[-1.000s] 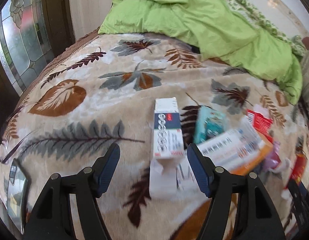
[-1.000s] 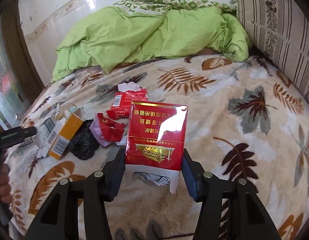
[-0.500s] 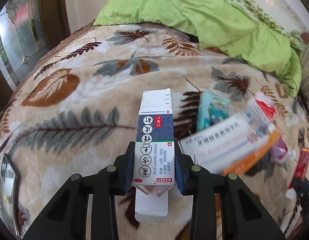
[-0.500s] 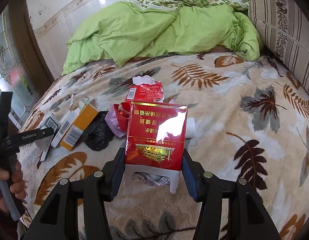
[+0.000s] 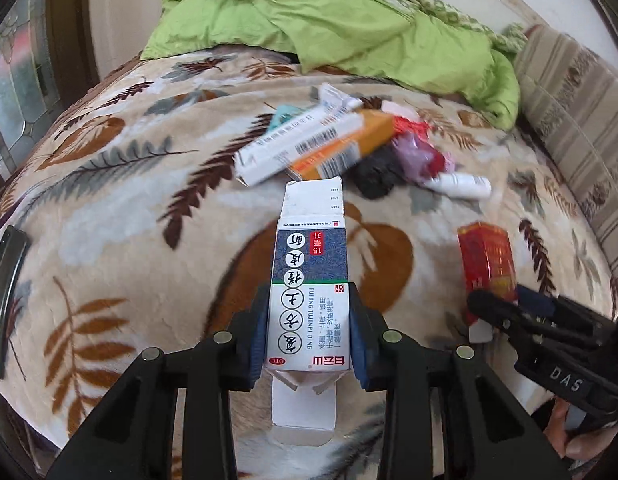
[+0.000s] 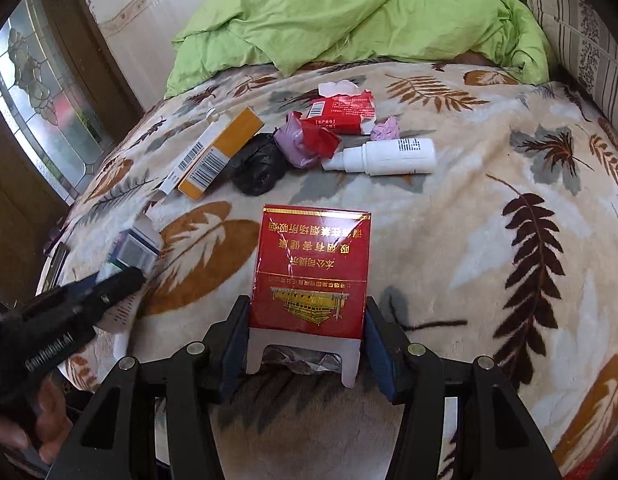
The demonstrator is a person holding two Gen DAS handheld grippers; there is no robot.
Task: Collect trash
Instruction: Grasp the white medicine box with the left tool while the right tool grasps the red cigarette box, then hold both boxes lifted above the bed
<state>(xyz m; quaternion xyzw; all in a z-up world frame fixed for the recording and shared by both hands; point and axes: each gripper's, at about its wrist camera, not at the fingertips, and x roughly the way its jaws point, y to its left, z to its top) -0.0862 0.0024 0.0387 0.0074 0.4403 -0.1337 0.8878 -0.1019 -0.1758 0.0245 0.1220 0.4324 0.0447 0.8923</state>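
At the bottom centre of the left wrist view, the left claw (image 5: pixel 309 332) is now clamped on the blue-and-white medicine carton (image 5: pixel 311 280), which a second ago lay flat on the blanket between jaws that stood wide apart; half a second ago they had only just closed on it, and now the carton appears raised above the leaf-patterned blanket (image 5: pixel 121 240) with its open flap hanging toward the camera. At the bottom centre of the right wrist view, the right claw (image 6: pixel 305 340) stays clamped on the red cigarette pack (image 6: pixel 309 272), as it has throughout, foil showing at its open lower end. The two claws have drawn together: the red pack now shows at the lower right of the left view, the carton at the lower left of the right view. By my judgement both hands are loaded, so the next step is carrying these to a bin, which no view shows. Further up the frame, the rest waits in a loose heap at centre: an orange-and-white box (image 6: pixel 217 152), a crumpled black bag (image 6: pixel 259 168), red and pink wrappers (image 6: pixel 309 144), a torn red packet (image 6: pixel 343 114) and a white bottle (image 6: pixel 389 156) on its side. Beyond, the green quilt (image 6: pixel 349 16) fills the top
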